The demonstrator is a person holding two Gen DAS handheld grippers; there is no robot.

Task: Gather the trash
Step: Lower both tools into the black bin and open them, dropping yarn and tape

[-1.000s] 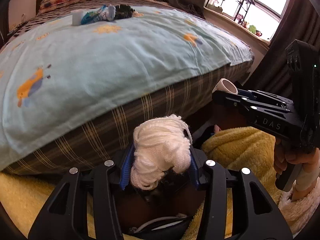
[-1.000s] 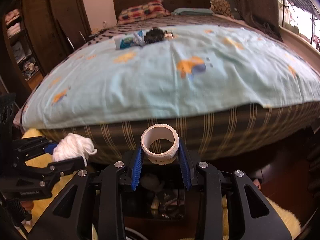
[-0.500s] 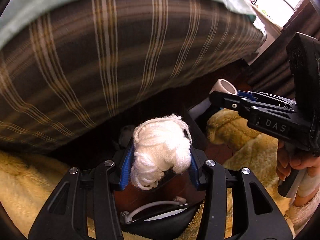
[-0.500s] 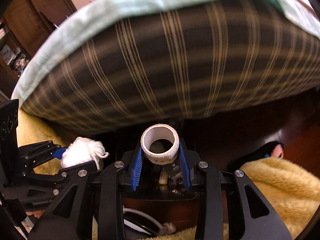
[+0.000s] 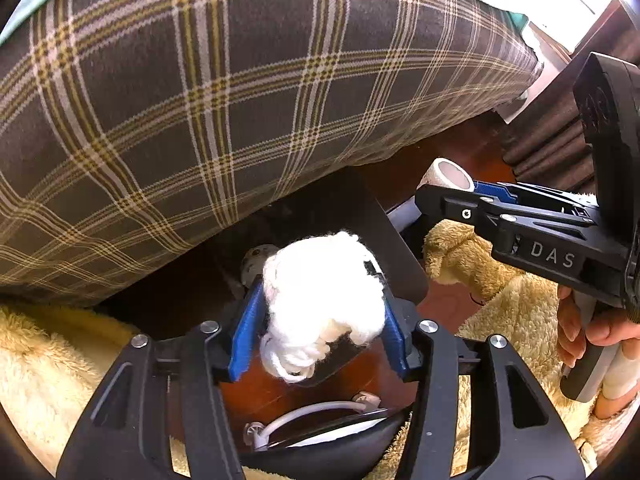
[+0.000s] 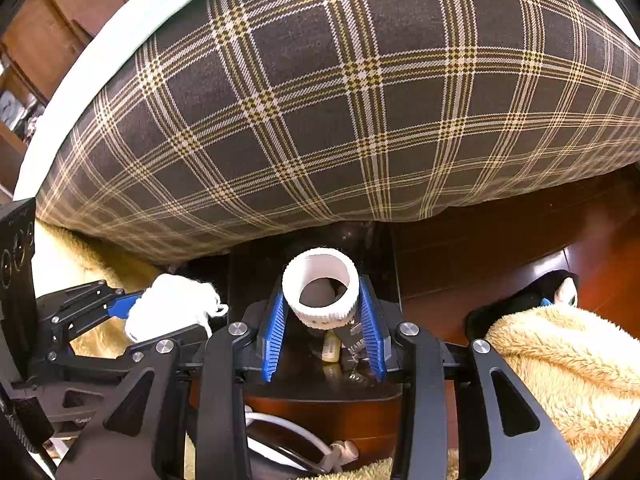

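My left gripper (image 5: 318, 320) is shut on a white ball of yarn (image 5: 320, 304); it also shows at the left of the right wrist view (image 6: 168, 310). My right gripper (image 6: 322, 312) is shut on a white tape roll (image 6: 320, 288), seen too in the left wrist view (image 5: 448, 174). Both grippers hover over a dark open bin (image 6: 384, 256) by the foot of the bed, with small trash items (image 6: 332, 350) inside.
The bed's brown plaid side (image 6: 320, 100) hangs close above and ahead. Yellow fluffy rugs (image 6: 560, 360) lie left and right on the dark wood floor (image 6: 520, 232). A white cable (image 5: 312, 412) lies under the grippers. A dark sock (image 6: 528, 292) rests on the right rug.
Both grippers have dropped and tilted down from facing the bed top to just above the bin beside the bed, still holding the yarn and the tape roll.
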